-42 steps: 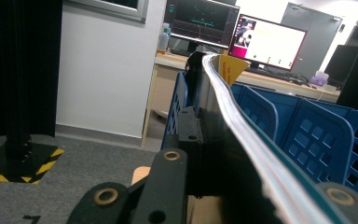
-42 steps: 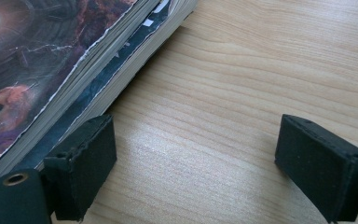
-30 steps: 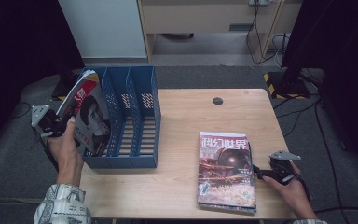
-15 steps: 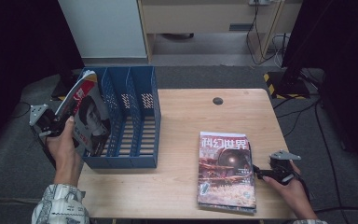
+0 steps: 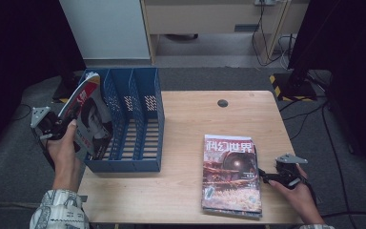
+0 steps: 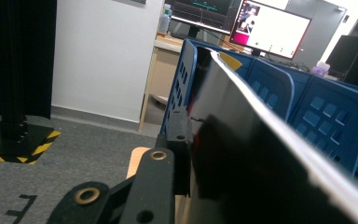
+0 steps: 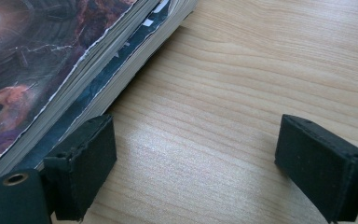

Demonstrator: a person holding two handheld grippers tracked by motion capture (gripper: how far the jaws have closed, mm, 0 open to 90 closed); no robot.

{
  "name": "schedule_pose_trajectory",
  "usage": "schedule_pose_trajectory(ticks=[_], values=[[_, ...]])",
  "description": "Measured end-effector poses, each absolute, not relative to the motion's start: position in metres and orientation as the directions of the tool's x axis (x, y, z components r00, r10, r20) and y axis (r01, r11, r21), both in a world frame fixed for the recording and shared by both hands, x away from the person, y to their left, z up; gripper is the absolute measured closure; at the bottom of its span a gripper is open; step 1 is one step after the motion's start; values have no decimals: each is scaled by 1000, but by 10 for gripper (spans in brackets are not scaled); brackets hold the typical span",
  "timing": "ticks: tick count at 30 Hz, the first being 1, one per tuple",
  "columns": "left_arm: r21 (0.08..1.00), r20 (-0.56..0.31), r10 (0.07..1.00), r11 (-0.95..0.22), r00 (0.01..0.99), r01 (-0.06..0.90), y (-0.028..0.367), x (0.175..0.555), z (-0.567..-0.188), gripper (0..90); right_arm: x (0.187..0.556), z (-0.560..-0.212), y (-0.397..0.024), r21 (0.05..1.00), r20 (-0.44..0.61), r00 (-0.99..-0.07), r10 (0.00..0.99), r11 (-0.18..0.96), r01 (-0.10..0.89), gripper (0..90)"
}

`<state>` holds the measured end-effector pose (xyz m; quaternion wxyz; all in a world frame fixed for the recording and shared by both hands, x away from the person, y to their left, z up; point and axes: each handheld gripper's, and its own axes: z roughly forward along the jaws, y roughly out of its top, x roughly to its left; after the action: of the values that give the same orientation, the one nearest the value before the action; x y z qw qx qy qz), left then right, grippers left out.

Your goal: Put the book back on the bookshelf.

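The magazine is standing tilted in the leftmost compartment of the blue file rack, its top edge leaning left over the rack's outer wall, at the left end of the surface. You are keeping your left tongs at its left edge; their jaws have just been easing apart, with the glossy cover between them and one pad lying right against it. Whether the pinch is holding at this moment, I cannot tell. On the right, near you, a stack of magazines is lying flat. You are resting your right tongs just beside its right edge, jaws spread wide on the bare wood, one pad close against the pile's lower pages.
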<state>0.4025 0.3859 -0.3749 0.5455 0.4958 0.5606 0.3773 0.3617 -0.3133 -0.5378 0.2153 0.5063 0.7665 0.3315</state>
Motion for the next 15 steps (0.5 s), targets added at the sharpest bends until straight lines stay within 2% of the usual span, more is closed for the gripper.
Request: schedule_pose_trajectory(ticks=[15], values=[[971, -189, 977, 171, 100, 169, 385, 399, -376, 640, 362, -538, -313, 727, 5, -396, 918, 268, 632, 127]])
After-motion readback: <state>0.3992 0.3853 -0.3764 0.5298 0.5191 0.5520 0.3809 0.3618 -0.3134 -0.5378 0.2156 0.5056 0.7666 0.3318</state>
